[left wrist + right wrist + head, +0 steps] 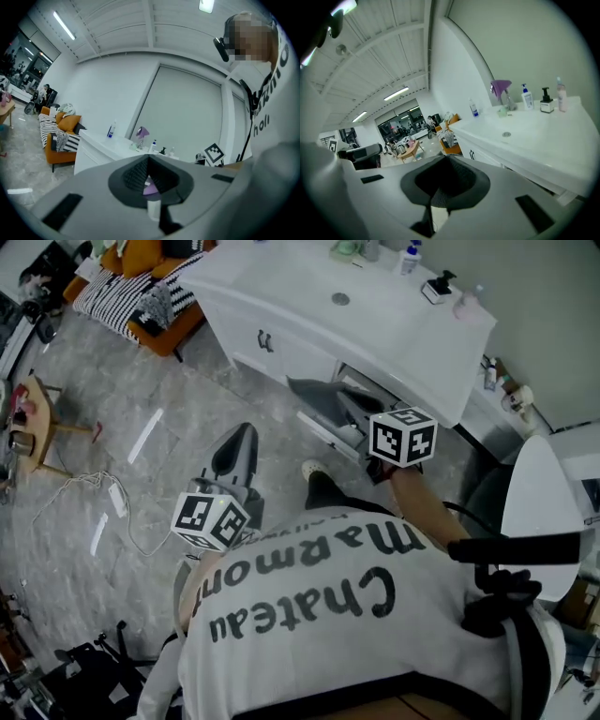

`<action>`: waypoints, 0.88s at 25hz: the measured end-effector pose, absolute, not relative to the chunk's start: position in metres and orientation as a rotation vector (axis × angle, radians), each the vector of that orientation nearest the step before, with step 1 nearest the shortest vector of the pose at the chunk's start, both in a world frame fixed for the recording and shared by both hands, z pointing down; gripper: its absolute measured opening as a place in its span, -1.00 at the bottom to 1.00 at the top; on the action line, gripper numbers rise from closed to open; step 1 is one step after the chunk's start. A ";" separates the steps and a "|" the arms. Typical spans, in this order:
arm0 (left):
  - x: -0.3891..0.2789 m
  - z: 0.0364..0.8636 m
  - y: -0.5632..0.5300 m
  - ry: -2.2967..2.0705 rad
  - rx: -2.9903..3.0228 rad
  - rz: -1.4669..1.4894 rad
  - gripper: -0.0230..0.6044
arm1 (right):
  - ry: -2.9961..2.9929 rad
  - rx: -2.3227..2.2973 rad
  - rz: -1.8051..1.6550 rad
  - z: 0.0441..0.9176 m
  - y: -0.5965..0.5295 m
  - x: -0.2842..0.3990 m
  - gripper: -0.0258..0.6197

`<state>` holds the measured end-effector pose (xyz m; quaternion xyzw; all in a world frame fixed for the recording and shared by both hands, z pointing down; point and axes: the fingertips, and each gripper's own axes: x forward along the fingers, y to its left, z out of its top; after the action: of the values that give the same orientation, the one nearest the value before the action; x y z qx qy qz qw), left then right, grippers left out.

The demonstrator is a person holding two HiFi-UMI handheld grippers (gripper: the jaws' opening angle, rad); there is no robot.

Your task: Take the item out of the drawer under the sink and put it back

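The white sink cabinet (375, 324) stands ahead of me, and the drawer (326, 435) under its basin is pulled out. My right gripper (305, 388) reaches over the open drawer with its grey jaws together and pointing left along the cabinet front. From its own camera the right gripper (446, 158) looks shut, with no item seen in it. My left gripper (242, 432) hangs over the floor left of the drawer, apart from it. In its own view the left gripper (149, 158) is shut, with only a sliver of purple and white in the slit. No drawer item is seen.
Bottles (409, 259) and a soap dispenser (437, 285) stand on the countertop, with a purple thing (500, 87) by the tap. An orange sofa (141, 296) sits at the back left, a small wooden table (33, 427) at the left, and a white cable (103, 493) lies on the floor.
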<state>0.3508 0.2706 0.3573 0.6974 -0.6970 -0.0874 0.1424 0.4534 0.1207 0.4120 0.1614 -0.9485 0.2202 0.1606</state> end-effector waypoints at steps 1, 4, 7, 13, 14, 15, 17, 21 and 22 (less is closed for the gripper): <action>0.350 0.353 0.274 -2.017 2.019 -0.262 -0.90 | -2.739 0.450 0.606 0.399 0.124 0.450 -0.81; 0.348 0.340 0.285 -2.035 2.037 -0.289 -0.90 | -2.815 0.404 0.539 0.363 0.139 0.438 -0.81; 0.347 0.328 0.296 -2.058 2.049 -0.305 -0.90 | -2.873 0.317 0.475 0.335 0.157 0.424 -0.81; 0.334 0.317 0.314 -2.130 2.023 -0.327 -0.90 | -2.945 0.167 0.350 0.303 0.190 0.393 -0.82; 0.330 0.316 0.318 -2.141 2.014 -0.336 -0.90 | -2.948 0.149 0.338 0.301 0.194 0.388 -0.82; 0.327 0.315 0.321 -2.151 2.005 -0.345 -0.90 | -2.951 0.131 0.332 0.299 0.197 0.383 -0.82; 0.320 0.315 0.326 -2.169 1.986 -0.356 -0.90 | -2.956 0.107 0.326 0.296 0.199 0.375 -0.82; 0.298 0.323 0.328 -2.219 1.950 -0.360 -0.90 | -2.970 0.098 0.294 0.290 0.183 0.355 -0.82; 0.290 0.324 0.327 -2.233 1.931 -0.367 -0.90 | -2.975 0.096 0.287 0.288 0.176 0.349 -0.81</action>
<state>0.2903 0.3265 0.3244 0.6468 -0.7481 -0.1230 0.0831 0.3488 0.1755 0.2885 0.0319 -0.9920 0.0956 0.0755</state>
